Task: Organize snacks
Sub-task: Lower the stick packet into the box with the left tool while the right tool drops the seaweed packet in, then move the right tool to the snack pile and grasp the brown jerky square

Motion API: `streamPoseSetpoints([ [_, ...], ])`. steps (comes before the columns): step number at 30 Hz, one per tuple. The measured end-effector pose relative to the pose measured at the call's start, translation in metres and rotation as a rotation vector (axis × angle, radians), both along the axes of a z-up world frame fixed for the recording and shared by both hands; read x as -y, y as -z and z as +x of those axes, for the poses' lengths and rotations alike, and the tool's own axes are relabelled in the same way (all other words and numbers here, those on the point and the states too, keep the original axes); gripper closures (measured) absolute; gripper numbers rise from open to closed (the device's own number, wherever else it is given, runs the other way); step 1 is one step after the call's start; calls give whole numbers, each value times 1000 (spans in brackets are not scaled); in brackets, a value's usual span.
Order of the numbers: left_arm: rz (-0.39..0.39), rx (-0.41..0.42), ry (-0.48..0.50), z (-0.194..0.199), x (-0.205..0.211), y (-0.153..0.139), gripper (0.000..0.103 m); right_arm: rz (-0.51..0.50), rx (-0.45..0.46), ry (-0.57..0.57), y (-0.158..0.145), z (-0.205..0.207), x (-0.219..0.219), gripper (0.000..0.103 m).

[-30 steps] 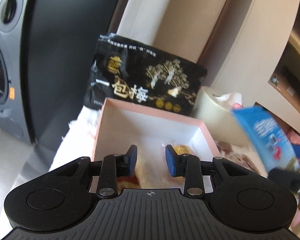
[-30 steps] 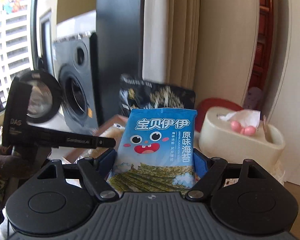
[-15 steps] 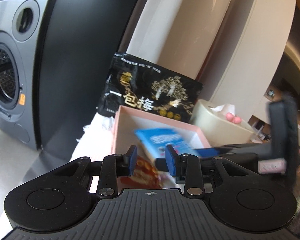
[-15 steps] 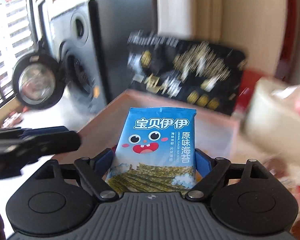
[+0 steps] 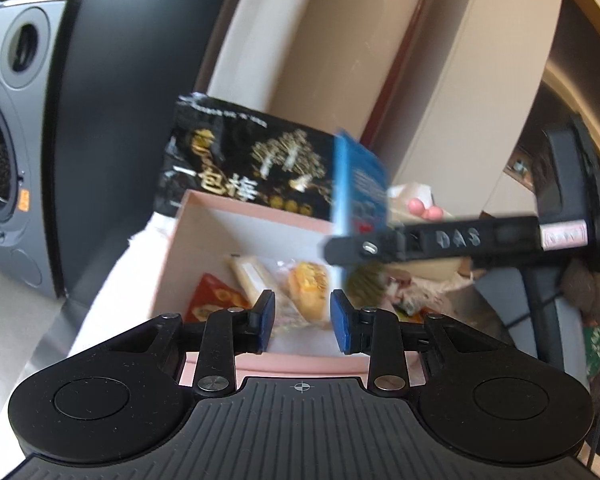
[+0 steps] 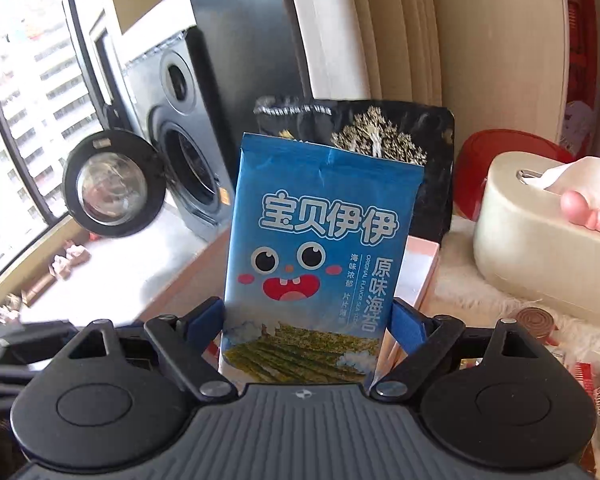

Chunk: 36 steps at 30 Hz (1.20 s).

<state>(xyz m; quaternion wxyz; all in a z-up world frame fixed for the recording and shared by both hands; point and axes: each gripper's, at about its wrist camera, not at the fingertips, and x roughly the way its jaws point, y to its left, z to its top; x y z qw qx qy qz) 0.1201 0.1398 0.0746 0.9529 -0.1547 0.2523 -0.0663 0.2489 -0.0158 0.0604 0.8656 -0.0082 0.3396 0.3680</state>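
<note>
The right gripper (image 6: pixel 308 320) has its fingers opening, spread around a blue seaweed packet (image 6: pixel 320 256) standing upright between them above the pink box (image 5: pixel 260 236). The left gripper (image 5: pixel 302 318) hangs over the box's near edge, fingers partly spread and empty, wrapped snacks (image 5: pixel 300 288) lying inside, a black bag (image 5: pixel 240 168) behind.

"宝贝伊伊" on blue packet (image 6: pixel 316 248); "DAS" on right gripper (image 5: pixel 458 238)

glossy blue foil seaweed packet (image 6: pixel 320 240), shiny black foil bag (image 5: pixel 244 168) behind, matt pink card box (image 5: pixel 228 216), fluffy white cloth (image 6: pixel 472 292), smooth cream plastic tissue holder (image 6: pixel 532 248).
</note>
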Motion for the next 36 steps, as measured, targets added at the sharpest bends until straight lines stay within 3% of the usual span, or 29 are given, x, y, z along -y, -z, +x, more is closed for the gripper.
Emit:
streamPoseSetpoints([
  [2,11,-4,13,-1,8,0,69,-36,-44,-14,4,6,-14,13],
  [6,64,-34,20,-5,17,1,65,-270,-42,26,24,16,-56,13],
  [9,76,-49,14,-9,15,2,65,-217,-74,7,27,16,-52,13],
  [11,74,-52,5,-9,13,3,65,-90,-72,-2,21,14,-36,13],
  [14,59,-57,-1,-7,13,6,65,88,-5,27,8,5,-5,13],
  [16,48,-59,3,-8,13,8,65,131,55,70,-3,4,18,13],
  [20,30,-69,25,-10,17,12,65,-16,179,257,-8,17,57,13],
  [22,14,-78,49,-13,23,16,65,-111,188,355,3,32,73,13],
  [27,21,-129,127,-15,43,32,65,-150,-9,376,50,74,94,13],
  [33,44,-205,170,-17,60,53,65,-105,-115,473,76,119,103,16],
  [35,41,-217,168,-16,61,57,65,-114,-159,449,81,126,101,38],
  [36,39,-221,165,-15,61,58,65,-149,-137,439,80,125,96,41],
])
